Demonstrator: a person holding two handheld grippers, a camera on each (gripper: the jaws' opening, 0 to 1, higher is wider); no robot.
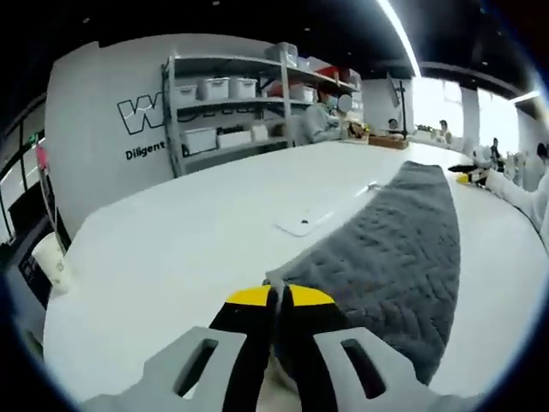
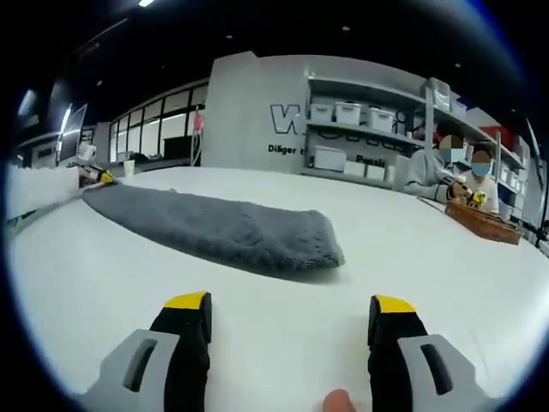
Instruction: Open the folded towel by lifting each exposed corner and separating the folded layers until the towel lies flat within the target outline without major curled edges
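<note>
A grey quilted towel (image 1: 395,249) lies folded in a long strip across the white table (image 1: 171,249). My left gripper (image 1: 279,297) is shut at the strip's near corner, and the cloth runs away from its yellow tips. The right gripper (image 1: 467,176) shows small at the strip's far end. In the right gripper view the towel (image 2: 214,227) lies ahead as a thick fuzzy roll. My right gripper (image 2: 291,305) stands open and wide over bare table (image 2: 412,249), short of the towel's near end. The left gripper (image 2: 103,178) is a small yellow spot at the far end.
A small flat white object (image 1: 302,225) lies on the table beside the towel. A shelf rack with white bins (image 1: 227,107) stands against the back wall. People sit at the table's far side by a wicker basket (image 2: 485,225). A white-sleeved arm (image 1: 525,196) reaches in.
</note>
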